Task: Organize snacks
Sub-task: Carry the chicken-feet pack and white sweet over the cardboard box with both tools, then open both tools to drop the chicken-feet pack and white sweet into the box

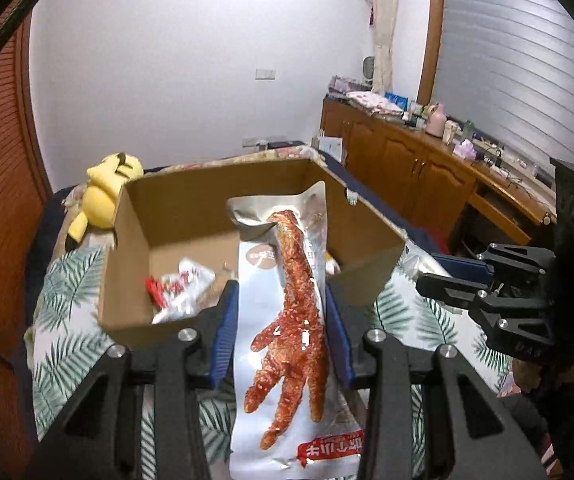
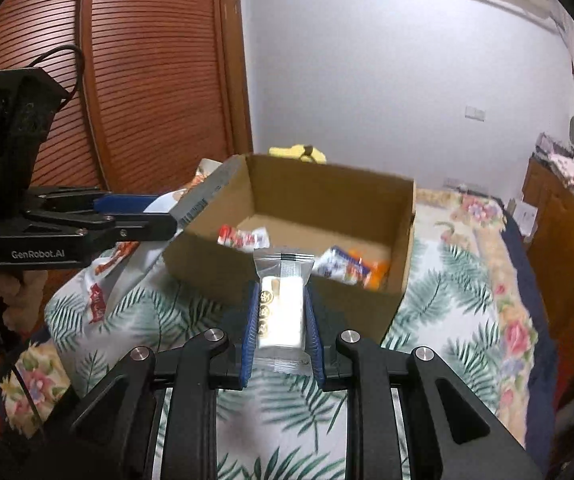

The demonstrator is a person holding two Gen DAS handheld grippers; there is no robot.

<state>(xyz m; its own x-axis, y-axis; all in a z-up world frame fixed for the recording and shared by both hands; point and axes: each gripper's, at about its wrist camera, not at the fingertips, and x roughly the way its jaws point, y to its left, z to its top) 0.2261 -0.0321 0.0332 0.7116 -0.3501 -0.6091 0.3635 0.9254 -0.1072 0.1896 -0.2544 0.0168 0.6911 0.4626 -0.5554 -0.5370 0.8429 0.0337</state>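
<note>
While both grippers are carrying snacks, the open brown cardboard box [image 2: 287, 216] is lying just beyond them.
Left gripper [image 1: 283, 312] is pinching the silver chicken-foot pouch [image 1: 287, 320], long axis pointing boxward; right gripper [image 2: 281, 316] is pinching the small clear-wrapped white bar [image 2: 281, 308].

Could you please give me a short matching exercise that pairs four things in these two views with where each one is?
1. chicken-foot packet
2. white bar snack
3. red-and-white packet
4. yellow plush toy

a. inside the cardboard box
b. clamped in the left gripper
c. behind the box
d. clamped in the right gripper

Pairs: 1-b, 2-d, 3-a, 4-c
</note>
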